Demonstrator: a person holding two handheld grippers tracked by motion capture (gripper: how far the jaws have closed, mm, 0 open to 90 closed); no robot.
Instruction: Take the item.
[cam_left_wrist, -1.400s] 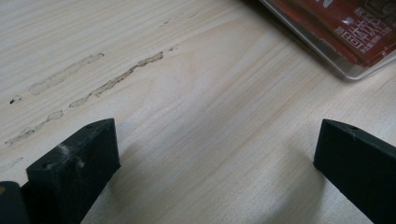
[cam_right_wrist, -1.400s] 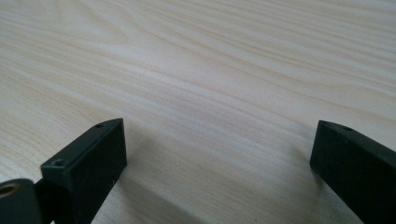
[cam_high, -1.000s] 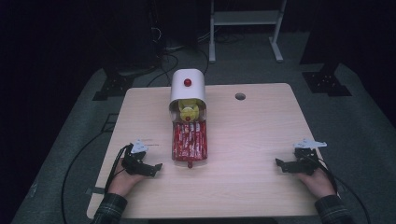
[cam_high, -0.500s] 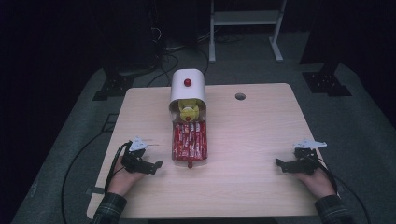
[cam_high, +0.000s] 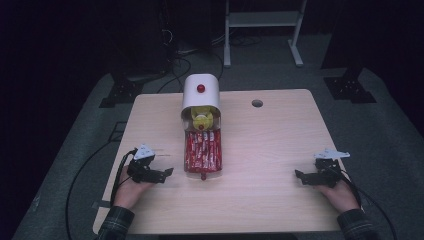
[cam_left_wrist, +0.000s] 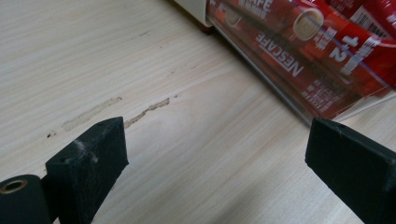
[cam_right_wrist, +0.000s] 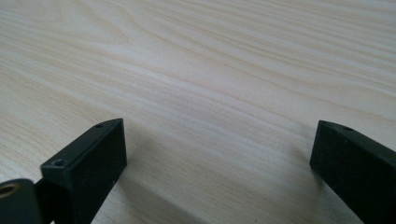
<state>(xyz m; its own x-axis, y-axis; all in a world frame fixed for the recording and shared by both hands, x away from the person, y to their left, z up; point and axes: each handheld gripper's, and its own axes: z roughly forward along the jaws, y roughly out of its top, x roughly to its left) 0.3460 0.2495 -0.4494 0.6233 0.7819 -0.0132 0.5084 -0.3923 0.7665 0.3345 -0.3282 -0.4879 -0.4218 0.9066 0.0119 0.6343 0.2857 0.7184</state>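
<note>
Red Nescafé sachets (cam_high: 202, 151) lie packed side by side in a clear tray (cam_high: 203, 171) at the middle of the wooden table (cam_high: 270, 145), their long sides running away from the person. The far end of the tray meets a white round-topped dispenser (cam_high: 201, 94) that bears a red knob (cam_high: 200, 88) on its top. A yellow item (cam_high: 202, 119) sits in the mouth of the dispenser, just behind the sachets; what it is cannot be told. A small round hole (cam_high: 257, 103) marks the table top to the right of the dispenser, well apart from it.

Left gripper (cam_high: 167, 173), held in the left hand (cam_high: 131, 186), rests on the table just left of the tray's near end and points toward it. Its jaws stand wide apart, have just been closing a little, and have nothing between them. In the left gripper view the sachets (cam_left_wrist: 322, 51) show behind the tray's clear wall (cam_left_wrist: 280, 100), just beyond the jaw at right, and two pale scuff marks (cam_left_wrist: 116, 112) cross the wood ahead of the other jaw. No pad touches the tray.

Right gripper (cam_high: 299, 176), held in the right hand (cam_high: 342, 192), rests near the table's right edge, well apart from the tray, and points leftward across the table. In the right gripper view its jaws stand wide apart over bare wood grain, with nothing between them. A cable (cam_high: 117, 177) trails from the left gripper toward the table's near-left corner.
</note>
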